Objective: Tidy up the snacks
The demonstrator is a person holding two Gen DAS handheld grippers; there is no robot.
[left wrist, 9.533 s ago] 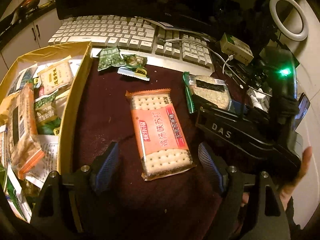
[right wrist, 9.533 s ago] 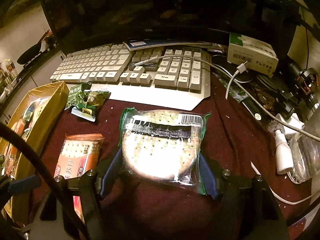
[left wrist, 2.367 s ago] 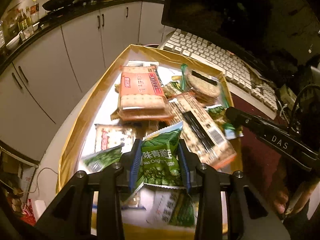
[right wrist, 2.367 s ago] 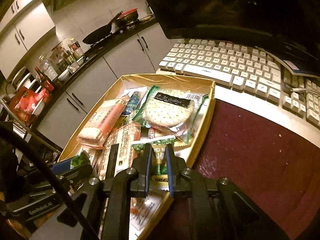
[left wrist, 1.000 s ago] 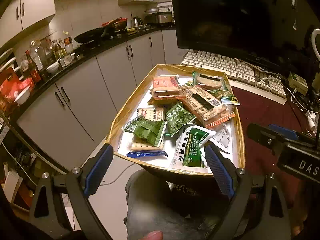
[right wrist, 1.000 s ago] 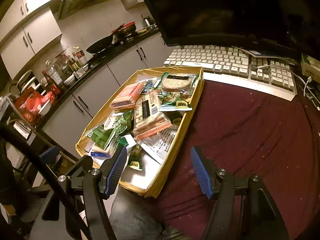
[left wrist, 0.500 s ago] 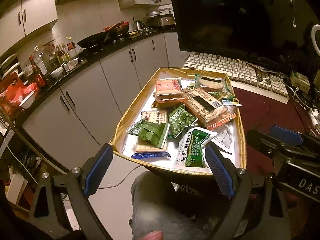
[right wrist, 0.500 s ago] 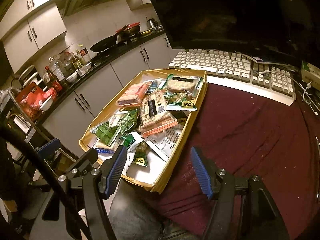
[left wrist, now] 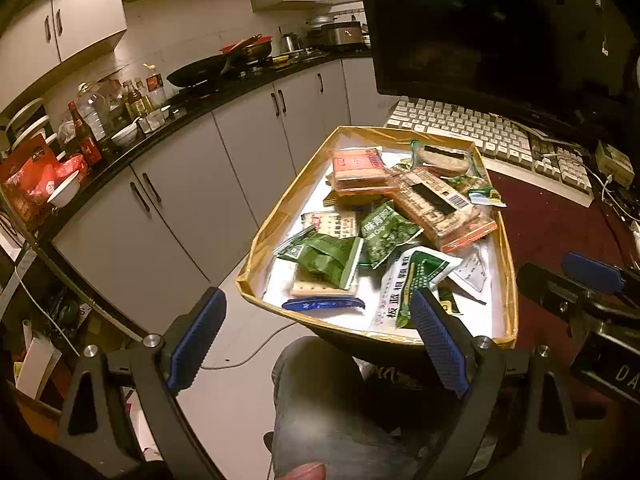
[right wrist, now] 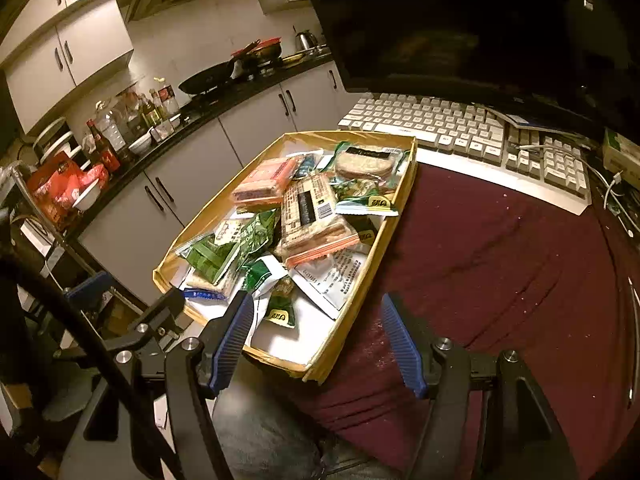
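Note:
A shallow gold-walled box (left wrist: 280,216) (right wrist: 362,284) sits at the left edge of the desk, full of snack packs. Among them are an orange cracker pack (left wrist: 358,168) (right wrist: 266,182), a long biscuit pack with a barcode (left wrist: 440,204) (right wrist: 310,216), a round cracker pack (left wrist: 442,156) (right wrist: 364,164) and several green pea bags (left wrist: 386,228) (right wrist: 250,236). My left gripper (left wrist: 320,344) hangs open and empty before the box's near end. My right gripper (right wrist: 320,340) is open and empty over the box's near right corner.
A dark red cloth (right wrist: 500,248) covers the desk right of the box. A white keyboard (right wrist: 460,128) and a dark monitor (right wrist: 480,20) stand behind. Kitchen cabinets (left wrist: 160,200) and a cluttered counter lie left. A person's knee (left wrist: 320,400) is below.
Both grippers stay open and nearly still. The view has crept slightly closer to the box; nothing in the box has moved.

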